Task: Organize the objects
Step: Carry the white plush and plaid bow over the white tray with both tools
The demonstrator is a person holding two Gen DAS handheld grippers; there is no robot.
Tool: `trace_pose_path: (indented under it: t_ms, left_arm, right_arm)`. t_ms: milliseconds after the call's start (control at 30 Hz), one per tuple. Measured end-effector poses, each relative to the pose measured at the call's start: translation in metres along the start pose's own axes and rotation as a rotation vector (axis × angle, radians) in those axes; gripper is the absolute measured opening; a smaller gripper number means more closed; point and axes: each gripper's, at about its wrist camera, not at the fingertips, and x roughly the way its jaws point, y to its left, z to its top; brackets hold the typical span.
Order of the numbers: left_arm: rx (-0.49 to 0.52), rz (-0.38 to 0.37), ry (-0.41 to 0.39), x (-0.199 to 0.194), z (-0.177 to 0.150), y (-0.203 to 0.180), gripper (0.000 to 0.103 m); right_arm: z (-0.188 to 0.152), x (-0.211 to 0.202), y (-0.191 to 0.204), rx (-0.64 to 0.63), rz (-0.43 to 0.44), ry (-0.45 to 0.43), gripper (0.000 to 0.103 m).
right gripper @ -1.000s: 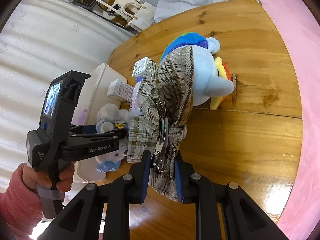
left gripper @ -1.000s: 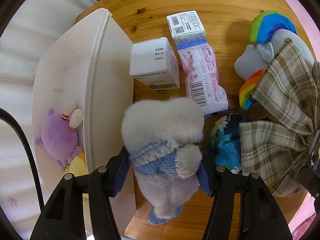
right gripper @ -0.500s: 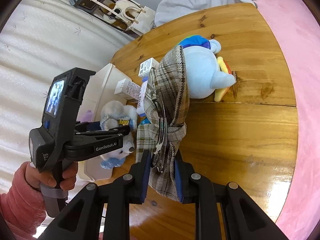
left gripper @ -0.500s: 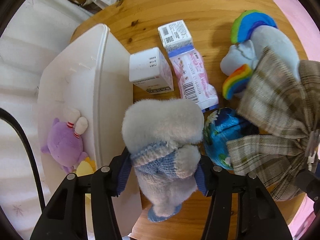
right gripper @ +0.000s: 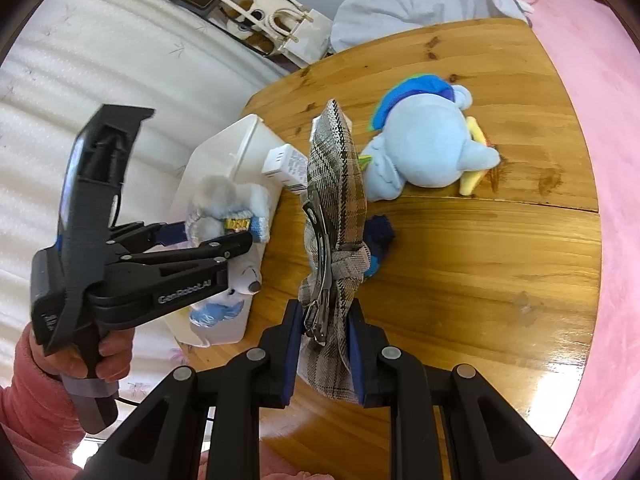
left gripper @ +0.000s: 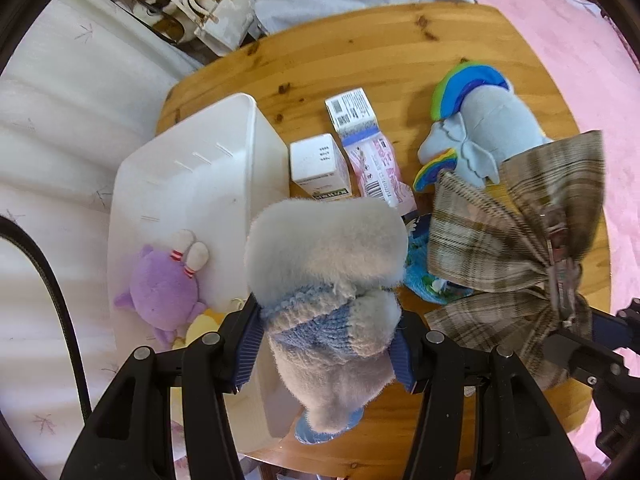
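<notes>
The left gripper [left gripper: 326, 350] clamps a white plush dog [left gripper: 326, 280] (blue sweater) at lower centre; the right gripper [right gripper: 323, 350] pinches a plaid bow clip [right gripper: 336, 208].

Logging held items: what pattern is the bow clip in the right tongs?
Brown-and-beige plaid on the bow clip; the left wrist view shows it best.

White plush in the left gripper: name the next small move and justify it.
Probably carry the white plush sideways over the white bin and release. The left gripper holds it lifted by the bin's rim, and a purple plush already lies inside.
</notes>
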Motion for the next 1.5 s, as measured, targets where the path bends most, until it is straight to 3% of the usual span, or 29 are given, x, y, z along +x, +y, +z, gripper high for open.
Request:
trace_pose_path:
  t_ms: [133, 700, 1033, 1500]
  left_arm:
    - [0.009, -0.005, -0.030, -0.029, -0.013, 0.004, 0.058]
    - [0.111, -0.057, -0.156, -0.070, -0.034, 0.057, 0.058]
    - [0.089, -0.024, -0.201, -0.066, -0.042, 0.116, 0.058]
    - [0.083, 0.025, -0.185, -0.034, -0.066, 0.190, 0.059]
  right_arm:
    - [-0.002, -0.003, 0.012, -0.013, 0.010, -0.009, 0.022]
    - [-0.017, -0.008, 0.076, 0.025, 0.021, -0.130, 0.022]
    - [-0.024, 0.009, 0.126, 0.006, 0.024, -0.179, 0.022]
    - [-0.031, 0.048, 0.174, 0.027, 0.031, -0.201, 0.022]
